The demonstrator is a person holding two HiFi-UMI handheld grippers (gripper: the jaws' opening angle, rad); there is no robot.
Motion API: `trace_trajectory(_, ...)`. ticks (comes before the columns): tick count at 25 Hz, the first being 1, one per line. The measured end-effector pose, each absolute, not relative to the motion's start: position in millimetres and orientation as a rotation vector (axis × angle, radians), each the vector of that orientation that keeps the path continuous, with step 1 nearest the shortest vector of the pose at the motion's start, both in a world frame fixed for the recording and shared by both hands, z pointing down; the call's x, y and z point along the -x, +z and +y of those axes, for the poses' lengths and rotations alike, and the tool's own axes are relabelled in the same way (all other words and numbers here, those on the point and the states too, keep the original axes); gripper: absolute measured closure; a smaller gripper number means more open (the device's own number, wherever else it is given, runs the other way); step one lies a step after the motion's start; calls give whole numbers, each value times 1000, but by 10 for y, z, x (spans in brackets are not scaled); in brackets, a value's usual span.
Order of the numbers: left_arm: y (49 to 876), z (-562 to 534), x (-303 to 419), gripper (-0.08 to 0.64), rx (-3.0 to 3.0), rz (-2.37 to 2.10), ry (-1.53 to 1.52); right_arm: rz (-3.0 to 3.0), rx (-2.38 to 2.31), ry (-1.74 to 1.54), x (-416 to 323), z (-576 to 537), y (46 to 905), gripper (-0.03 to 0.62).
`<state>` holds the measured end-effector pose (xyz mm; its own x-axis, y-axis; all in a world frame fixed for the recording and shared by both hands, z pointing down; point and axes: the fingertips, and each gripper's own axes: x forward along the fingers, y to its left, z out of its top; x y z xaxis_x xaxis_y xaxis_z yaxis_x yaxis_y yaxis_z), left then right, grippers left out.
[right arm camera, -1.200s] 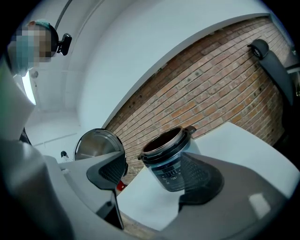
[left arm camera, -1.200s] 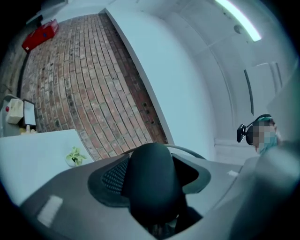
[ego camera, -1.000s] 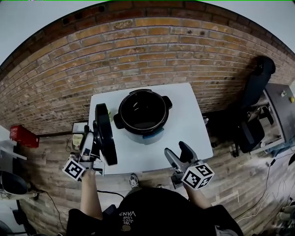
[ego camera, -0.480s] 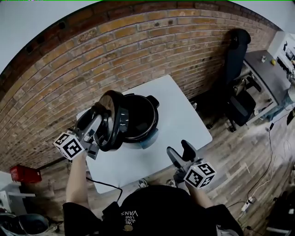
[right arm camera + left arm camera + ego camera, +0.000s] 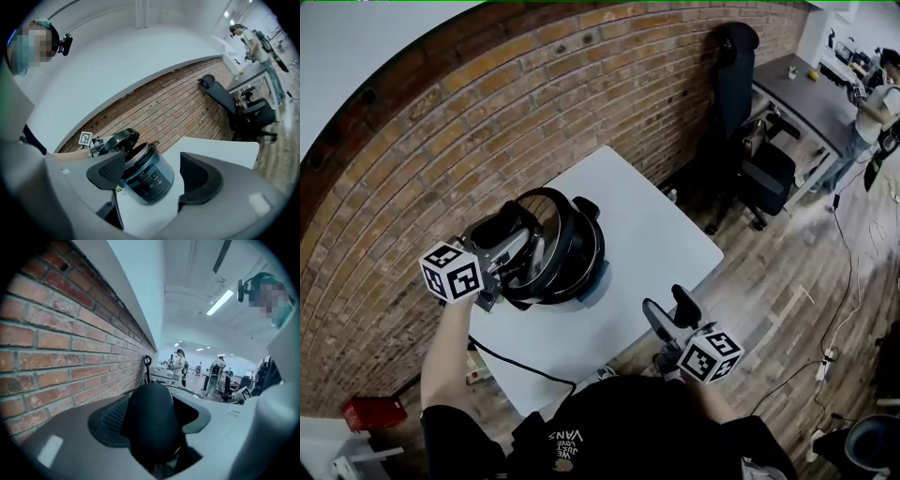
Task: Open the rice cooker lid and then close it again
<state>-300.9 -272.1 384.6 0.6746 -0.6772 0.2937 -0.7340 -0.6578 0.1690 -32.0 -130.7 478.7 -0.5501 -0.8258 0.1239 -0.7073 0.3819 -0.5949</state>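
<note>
Since a second ago the left gripper [image 5: 517, 246] has swung the lid [image 5: 551, 246] in from off the tabletop's left edge, where it stood on edge, to a slant over the rice cooker's mouth.

Left fingers [image 5: 111, 417], dark with a fine ribbed rubber face, are clamped wide around the lid's knob [image 5: 151, 420], a smooth, rounded black dome that fills the gap between them. The lid is a round black disc with a glossy rim. In the right gripper view it leans over the left side of the pot, with the rest of the mouth uncovered. Whether its lower edge rests on the rim I cannot tell.

The right gripper [image 5: 671, 312] hangs over the near edge of the tabletop [image 5: 652, 239]. Its grey shells and dark textured fingers [image 5: 108, 171] are spread wide with nothing held, and the cooker shows beyond the gap.

The rice cooker [image 5: 592, 274] is a squat cylinder with a dark inner pot, stubby black side handles and a blue-grey front panel. It stands on the matte white tabletop, toward the edge nearest the brick wall [image 5: 441, 141].
</note>
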Motion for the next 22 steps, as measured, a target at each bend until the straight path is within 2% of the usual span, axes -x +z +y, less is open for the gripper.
trace_trajectory(10, 4208, -2736, 2594, 282, -2777, -946, 688, 2331, 1492, -919, 62, -1160, 4936, 232)
trace_trajectory(22, 4371, -2633, 2470, 282, -2923, -835, 834, 2361, 1480, -931, 25, -1150, 4966, 232)
